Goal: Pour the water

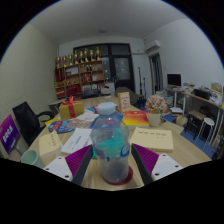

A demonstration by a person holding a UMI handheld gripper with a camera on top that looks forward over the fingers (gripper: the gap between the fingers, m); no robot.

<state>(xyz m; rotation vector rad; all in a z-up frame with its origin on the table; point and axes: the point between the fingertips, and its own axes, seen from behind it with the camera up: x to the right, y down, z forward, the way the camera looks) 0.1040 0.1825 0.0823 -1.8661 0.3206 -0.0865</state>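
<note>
Bottle between my tongs.
My tongs [111, 165] sit apart around the upright water bottle [110, 148] on the bench [170, 148]; contact unclear.

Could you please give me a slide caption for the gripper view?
Gripper open around a capped water bottle standing between its fingers on a cluttered table.

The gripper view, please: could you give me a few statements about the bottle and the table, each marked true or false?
1. The bottle stands between the claw fingers. True.
2. The bottle lies on its side. False: it stands upright.
3. The bottle's cap is blue. True.
4. The bottle stands on the floor. False: it stands on the table.
5. A potted plant stands on the table beyond the bottle. True.
</note>
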